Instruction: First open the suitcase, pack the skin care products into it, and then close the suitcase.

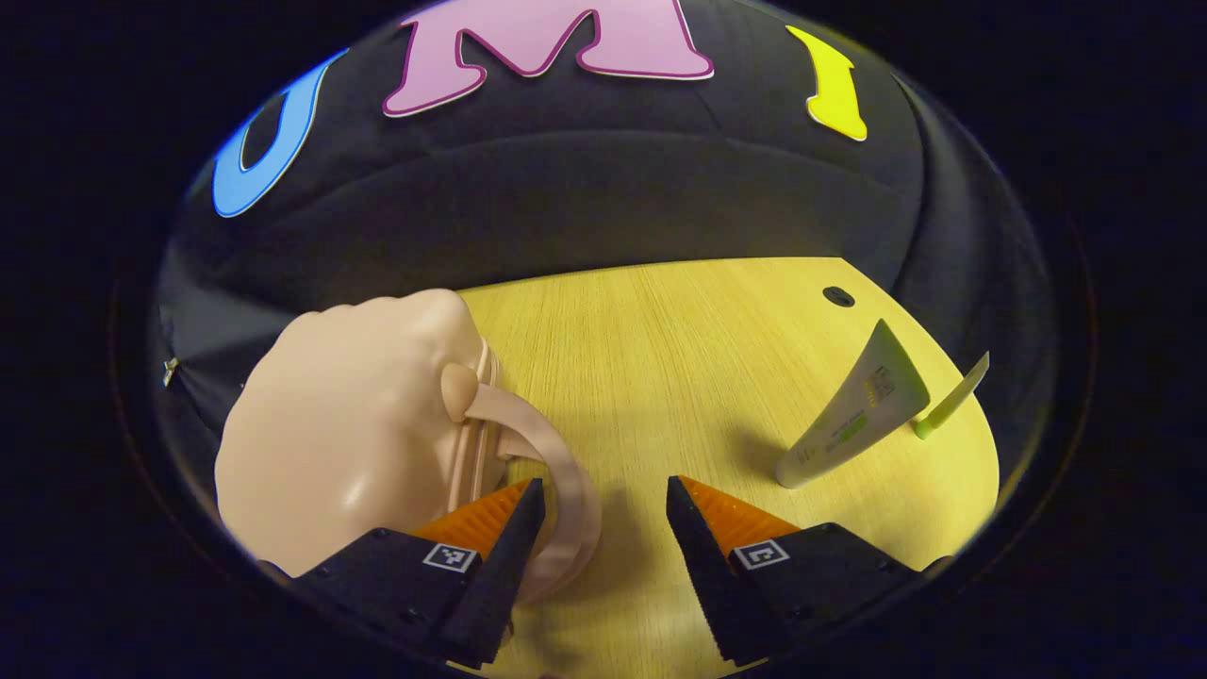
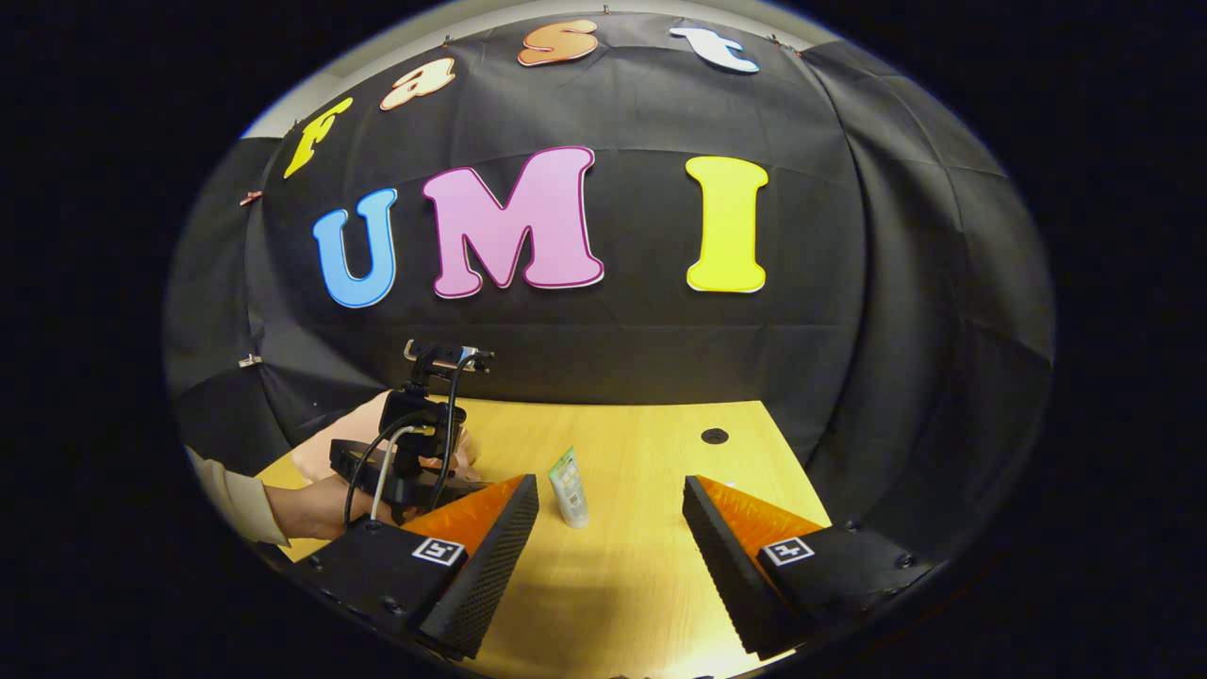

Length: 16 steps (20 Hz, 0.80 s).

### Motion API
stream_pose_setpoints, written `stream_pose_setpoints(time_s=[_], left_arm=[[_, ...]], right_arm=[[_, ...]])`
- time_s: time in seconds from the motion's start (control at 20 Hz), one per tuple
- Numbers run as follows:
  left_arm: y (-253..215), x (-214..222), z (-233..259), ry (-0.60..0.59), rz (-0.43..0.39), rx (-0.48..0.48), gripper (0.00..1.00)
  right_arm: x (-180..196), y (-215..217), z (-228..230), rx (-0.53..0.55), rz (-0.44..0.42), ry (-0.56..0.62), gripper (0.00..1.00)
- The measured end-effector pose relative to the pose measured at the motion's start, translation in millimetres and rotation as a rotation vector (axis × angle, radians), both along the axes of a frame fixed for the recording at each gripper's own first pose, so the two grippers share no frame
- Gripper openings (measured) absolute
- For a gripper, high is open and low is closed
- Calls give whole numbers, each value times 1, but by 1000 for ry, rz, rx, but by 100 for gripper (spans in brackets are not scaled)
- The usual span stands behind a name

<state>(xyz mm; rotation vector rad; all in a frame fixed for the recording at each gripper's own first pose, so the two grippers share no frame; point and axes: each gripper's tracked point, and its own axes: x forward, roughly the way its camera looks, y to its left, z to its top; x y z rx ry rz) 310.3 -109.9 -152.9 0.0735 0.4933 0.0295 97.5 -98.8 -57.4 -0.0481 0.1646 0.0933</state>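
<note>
Left gripper [image 1: 603, 509]: fingers apart, nothing between them. Its left finger sits right at the strap handle [image 1: 556, 471] of the suitcase [image 1: 349, 434], so your left hand is the nearer one for opening.

Suitcase: small, pale pink, rounded shell, closed as far as the left gripper view shows. It lies at about 10 o'clock from the left gripper, on the left part of the wooden table [image 1: 651, 358]. The handle loops out toward the fingers; the seam runs roughly away from you, toward 12 o'clock.

Skin care tube [image 1: 853, 415]: pale grey-green, flat crimped end up, cap down, leaning; at about 2 o'clock from the left gripper, well apart from the suitcase. A thin yellow-green item [image 1: 952, 401] stands just beside it; I cannot tell what it is.

Right gripper [image 2: 611, 519]: fingers apart, empty. The same tube [image 2: 569, 498] stands near 12 o'clock, slightly left, between the fingers' lines but farther off. You will likely take the tube with this hand once the case is open.
</note>
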Motion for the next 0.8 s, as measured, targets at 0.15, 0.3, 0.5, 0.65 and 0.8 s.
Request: stream_pose_setpoints(time_s=[0.15, 0.3, 0.5, 0.65, 0.8], left_arm=[[15, 10, -6, 7, 39, 36, 57], [18, 9, -8, 20, 9, -39, 17], [12, 4, 21, -5, -49, -107, 10], [21, -11, 64, -33, -92, -180, 9], [53, -32, 137, -112, -112, -262, 9]], right_arm=[[3, -8, -3, 7, -18, 8, 98], [3, -11, -11, -6, -21, 29, 98], [3, -5, -9, -7, -13, 25, 98], [1, 4, -6, 1, -2, 18, 98], [-1, 18, -4, -6, 18, 12, 98]])
